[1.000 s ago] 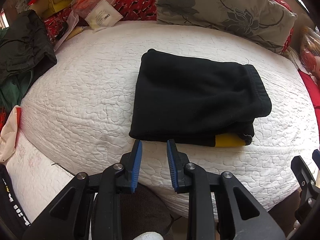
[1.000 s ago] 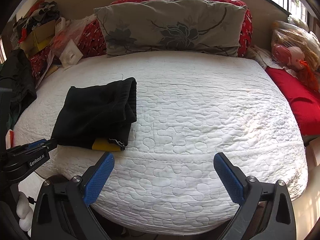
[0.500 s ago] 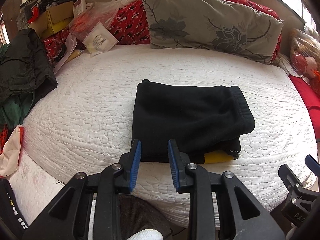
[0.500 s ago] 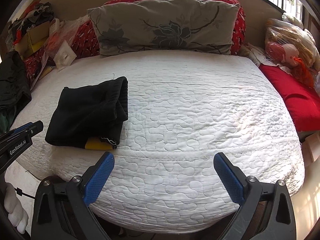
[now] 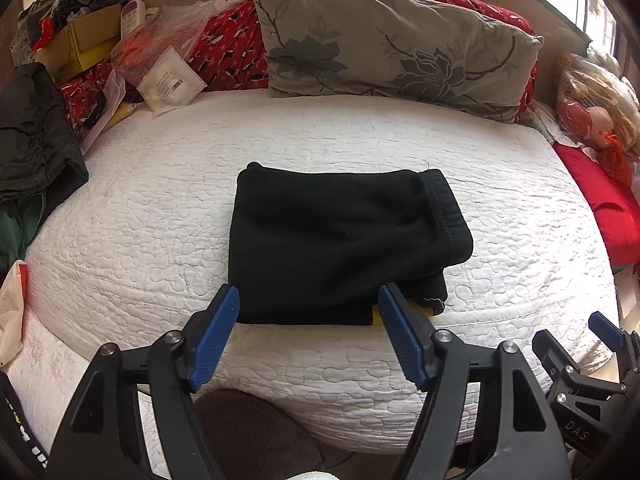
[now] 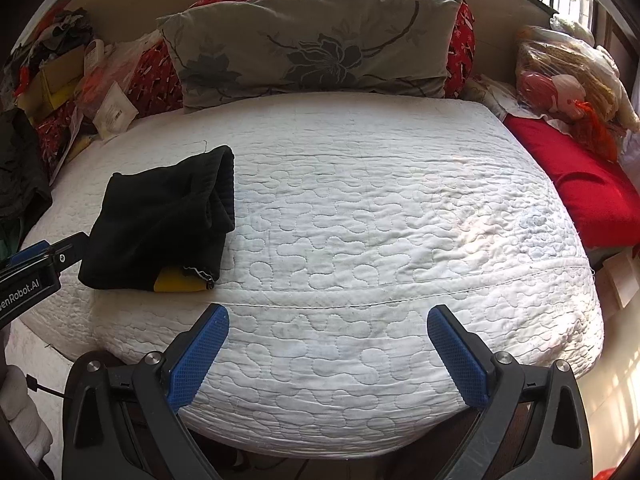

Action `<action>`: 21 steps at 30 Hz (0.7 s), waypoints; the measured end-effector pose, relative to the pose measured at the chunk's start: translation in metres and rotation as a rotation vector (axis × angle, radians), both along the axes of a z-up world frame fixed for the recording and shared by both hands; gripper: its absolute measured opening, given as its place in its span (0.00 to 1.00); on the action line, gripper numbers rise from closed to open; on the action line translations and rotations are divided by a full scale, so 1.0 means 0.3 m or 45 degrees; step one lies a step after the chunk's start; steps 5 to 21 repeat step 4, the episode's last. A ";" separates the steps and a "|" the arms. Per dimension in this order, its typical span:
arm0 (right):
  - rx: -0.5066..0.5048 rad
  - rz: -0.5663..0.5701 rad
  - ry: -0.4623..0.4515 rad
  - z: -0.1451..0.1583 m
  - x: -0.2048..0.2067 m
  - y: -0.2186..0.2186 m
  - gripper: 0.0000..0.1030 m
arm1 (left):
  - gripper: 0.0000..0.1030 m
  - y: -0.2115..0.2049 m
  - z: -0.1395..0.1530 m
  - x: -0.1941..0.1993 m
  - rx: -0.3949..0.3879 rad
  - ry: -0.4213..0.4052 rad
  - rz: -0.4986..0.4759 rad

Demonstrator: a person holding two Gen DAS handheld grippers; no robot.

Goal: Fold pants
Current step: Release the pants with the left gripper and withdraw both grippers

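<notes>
left claw (image 5: 308,332) just spread wide, empty, before folded pants (image 5: 344,240); right claw (image 6: 328,350) wide.

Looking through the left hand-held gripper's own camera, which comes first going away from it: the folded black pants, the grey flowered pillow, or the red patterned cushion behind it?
From the left hand-held gripper:
1. Folded black pants, right ahead on the white quilt.
2. Grey flowered pillow, at the head of the bed.
3. Red patterned cushion, behind the pillow.

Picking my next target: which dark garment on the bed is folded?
The black fleece pants mid-quilt, a neat rectangle showing a yellow patch; the dark green jacket lies crumpled at the left edge.
</notes>
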State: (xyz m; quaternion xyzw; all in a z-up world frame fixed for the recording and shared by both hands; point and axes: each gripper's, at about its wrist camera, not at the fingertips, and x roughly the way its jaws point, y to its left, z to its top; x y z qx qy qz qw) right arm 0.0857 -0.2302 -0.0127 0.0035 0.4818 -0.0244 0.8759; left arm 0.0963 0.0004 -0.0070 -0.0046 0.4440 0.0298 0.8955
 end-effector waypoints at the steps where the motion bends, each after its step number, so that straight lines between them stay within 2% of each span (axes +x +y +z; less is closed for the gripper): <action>1: 0.003 -0.001 0.002 0.000 0.000 -0.002 0.97 | 0.77 -0.002 -0.001 0.002 -0.005 0.007 -0.005; 21: 0.009 -0.006 -0.001 0.000 0.000 -0.006 0.97 | 0.78 -0.008 -0.002 0.001 0.010 0.015 -0.005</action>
